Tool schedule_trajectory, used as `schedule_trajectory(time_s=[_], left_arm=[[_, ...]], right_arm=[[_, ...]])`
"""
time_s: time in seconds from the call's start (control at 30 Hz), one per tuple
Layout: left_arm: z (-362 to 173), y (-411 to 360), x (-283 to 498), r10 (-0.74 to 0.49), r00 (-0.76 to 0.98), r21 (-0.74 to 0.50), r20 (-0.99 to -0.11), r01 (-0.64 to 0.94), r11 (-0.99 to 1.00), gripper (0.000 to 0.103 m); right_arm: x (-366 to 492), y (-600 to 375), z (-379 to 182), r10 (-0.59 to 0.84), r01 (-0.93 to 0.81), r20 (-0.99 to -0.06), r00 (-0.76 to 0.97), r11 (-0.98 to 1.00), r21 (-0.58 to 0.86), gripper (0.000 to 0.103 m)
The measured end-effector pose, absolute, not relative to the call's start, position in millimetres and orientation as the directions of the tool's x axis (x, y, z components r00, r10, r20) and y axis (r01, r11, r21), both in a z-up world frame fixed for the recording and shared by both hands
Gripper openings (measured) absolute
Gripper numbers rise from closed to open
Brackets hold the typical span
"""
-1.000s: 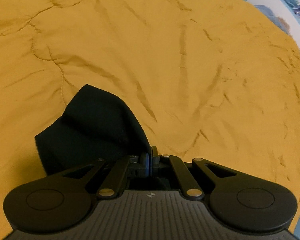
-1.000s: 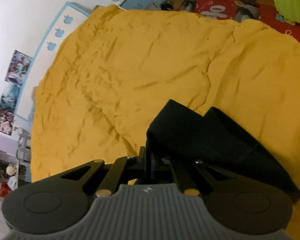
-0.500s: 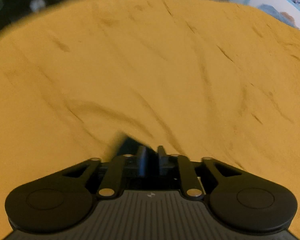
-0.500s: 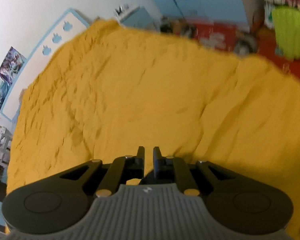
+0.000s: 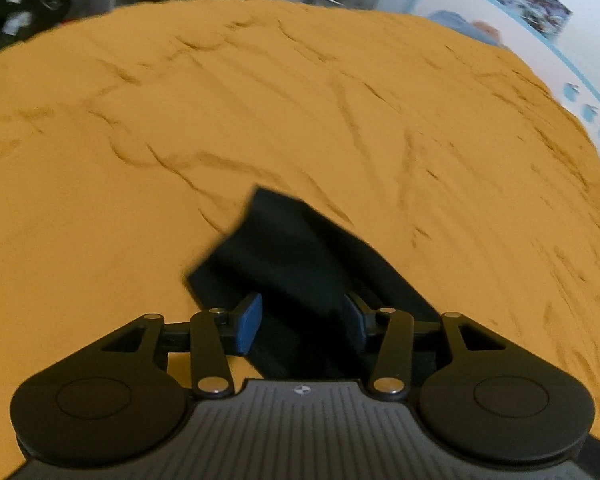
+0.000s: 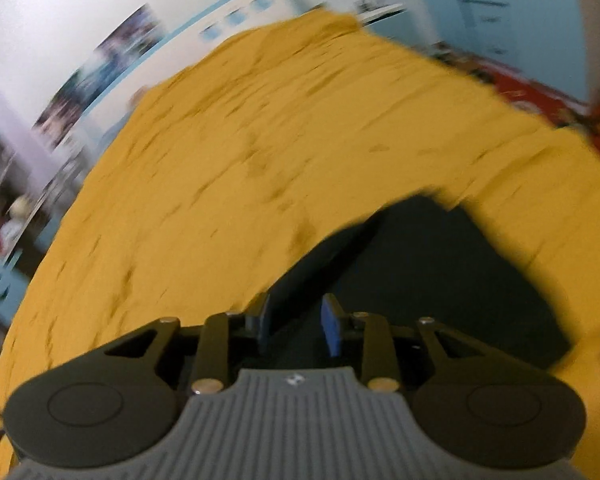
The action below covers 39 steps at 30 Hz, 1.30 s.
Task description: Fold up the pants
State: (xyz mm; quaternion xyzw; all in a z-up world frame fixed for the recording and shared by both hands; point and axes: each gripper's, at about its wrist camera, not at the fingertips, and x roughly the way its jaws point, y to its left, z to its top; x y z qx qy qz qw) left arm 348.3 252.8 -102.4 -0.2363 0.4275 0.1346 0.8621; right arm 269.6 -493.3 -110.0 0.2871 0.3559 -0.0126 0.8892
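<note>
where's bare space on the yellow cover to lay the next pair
Bare cover runs from the black pants to the far edge, and to their left. Crowded only close in, where the open left gripper and right gripper straddle the pants.

Right gripper (image 6: 296, 322) at lower centre of the frame, blue-padded fingers (image 6: 331, 326) spread apart with nothing clamped between them. Black pants (image 6: 428, 280) lie on the yellow bedspread (image 6: 228, 168), occupying the centre right of the frame, directly ahead of and beneath the fingers. Frame motion-blurred. White wall with pictures (image 6: 112, 56) at upper left; red floor (image 6: 540, 96) at upper right
</note>
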Motion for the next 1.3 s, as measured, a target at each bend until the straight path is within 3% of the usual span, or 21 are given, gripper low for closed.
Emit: schedule_trajectory(time_s=[0.13, 0.23, 0.33, 0.4, 0.47, 0.53, 0.7, 0.87, 1.13, 1.23, 1.3], left_arm=[[-119.5, 259.6, 345.4, -0.003, 0.597, -0.361, -0.803, -0.481, 0.799, 0.055], [-130.2, 280.3, 343.4, -0.061, 0.654, -0.518, -0.754, -0.535, 0.667, 0.052], [-143.9, 296.2, 341.6, -0.145, 0.682, -0.636, -0.717, -0.554, 0.537, 0.000], [-140.2, 300.2, 332.2, -0.105, 0.700, -0.641, -0.706, -0.570, 0.514, 0.001], [-124.0, 300.2, 314.6, -0.069, 0.782, -0.684, -0.620, -0.495, 0.537, 0.001], [-113.8, 298.9, 302.1, -0.049, 0.806, -0.676, -0.590, -0.460, 0.576, 0.001], [-145.4, 295.6, 321.6, -0.038, 0.631, -0.486, -0.774, -0.555, 0.676, 0.007], [-149.3, 294.9, 315.5, -0.025, 0.656, -0.506, -0.755, -0.557, 0.658, 0.010], [-134.8, 320.4, 308.0, 0.162, 0.628, -0.418, -0.761, -0.666, 0.619, 0.019], [-120.8, 310.5, 302.0, 0.228, 0.621, -0.372, -0.750, -0.681, 0.631, 0.039], [-110.1, 298.8, 295.9, 0.241, 0.643, -0.370, -0.727, -0.662, 0.652, 0.042]], right_arm=[[250.8, -443.0, -115.7, 0.284, 0.135, -0.612, 0.738, 0.826, 0.547, 0.028], [236.1, -413.0, -116.9, 0.311, 0.080, -0.606, 0.732, 0.844, 0.530, 0.029], [225.8, -383.1, -119.5, 0.266, 0.009, -0.643, 0.718, 0.920, 0.392, 0.034], [219.4, -366.3, -125.1, 0.189, -0.027, -0.685, 0.704, 0.970, 0.240, 0.034], [210.6, -354.3, -127.6, 0.125, -0.043, -0.700, 0.703, 0.990, 0.133, 0.034], [202.2, -353.3, -129.7, 0.119, -0.055, -0.700, 0.704, 0.992, 0.113, 0.034], [205.6, -367.1, -139.4, 0.132, -0.026, -0.727, 0.674, 0.988, 0.155, 0.034], [203.6, -367.3, -137.7, 0.128, -0.030, -0.728, 0.673, 0.989, 0.146, 0.035], [196.8, -364.6, -139.6, 0.073, -0.074, -0.805, 0.589, 0.997, 0.036, 0.036], [190.9, -361.0, -139.9, 0.018, -0.088, -0.833, 0.553, 0.995, -0.037, 0.041], [184.3, -363.3, -136.0, 0.015, -0.079, -0.833, 0.553, 0.996, -0.035, 0.041]])
